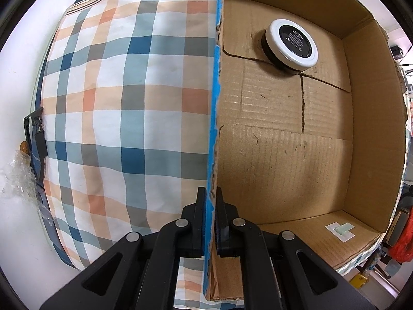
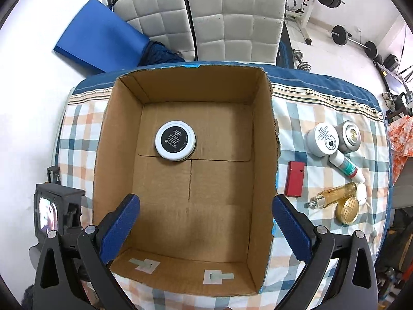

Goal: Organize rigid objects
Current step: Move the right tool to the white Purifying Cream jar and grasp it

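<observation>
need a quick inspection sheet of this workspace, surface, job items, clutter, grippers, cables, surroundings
surface: table under a plaid cloth, blue border at the far edge.
job's things: open cardboard box holds one round jar with a white-rimmed black lid. Beside the box on the cloth: two grey jars, white tube, red case, amber bottle, gold compact.
clutter: clear plastic wrap off the cloth's edge.
grippers: left gripper shut on the box's wall; right gripper open above the box, holding nothing.
cables: nothing seen.
surroundings: two padded chairs, blue mat, barbell weights.
</observation>
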The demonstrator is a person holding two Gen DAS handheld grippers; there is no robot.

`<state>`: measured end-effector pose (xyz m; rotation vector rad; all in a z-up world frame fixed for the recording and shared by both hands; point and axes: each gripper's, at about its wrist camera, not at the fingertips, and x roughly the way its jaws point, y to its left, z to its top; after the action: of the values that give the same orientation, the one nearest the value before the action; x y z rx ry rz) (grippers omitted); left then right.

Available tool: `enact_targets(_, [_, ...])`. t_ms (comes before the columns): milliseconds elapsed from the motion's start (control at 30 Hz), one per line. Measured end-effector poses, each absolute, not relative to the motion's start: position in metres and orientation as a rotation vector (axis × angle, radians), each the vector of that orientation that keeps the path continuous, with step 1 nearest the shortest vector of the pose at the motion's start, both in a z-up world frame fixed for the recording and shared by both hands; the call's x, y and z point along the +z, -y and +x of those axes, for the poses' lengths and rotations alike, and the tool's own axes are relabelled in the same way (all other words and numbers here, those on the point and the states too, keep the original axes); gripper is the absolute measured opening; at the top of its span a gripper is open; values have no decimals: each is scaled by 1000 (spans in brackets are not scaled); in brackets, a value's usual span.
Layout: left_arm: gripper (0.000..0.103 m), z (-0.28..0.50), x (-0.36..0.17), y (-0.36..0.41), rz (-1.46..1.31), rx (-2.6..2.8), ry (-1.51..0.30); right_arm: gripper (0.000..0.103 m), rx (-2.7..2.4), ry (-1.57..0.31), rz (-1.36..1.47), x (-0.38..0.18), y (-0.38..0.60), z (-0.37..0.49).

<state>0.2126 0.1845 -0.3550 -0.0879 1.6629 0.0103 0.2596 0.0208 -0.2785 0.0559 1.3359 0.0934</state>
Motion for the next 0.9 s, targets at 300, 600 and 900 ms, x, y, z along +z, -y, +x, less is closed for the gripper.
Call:
enact_targets(300, [3,212,-347,-185,-96,8,-1652,103,54,-1293,233,-261,38,252])
enact_targets(600, [3,210,-345,-188,-108,18,-1646,103,-176,-1284,471,-307,193,289])
enact_targets(900, [4,210,-345,-193,-117,24,-1651,96,-266,-1359,551,-403,233,343])
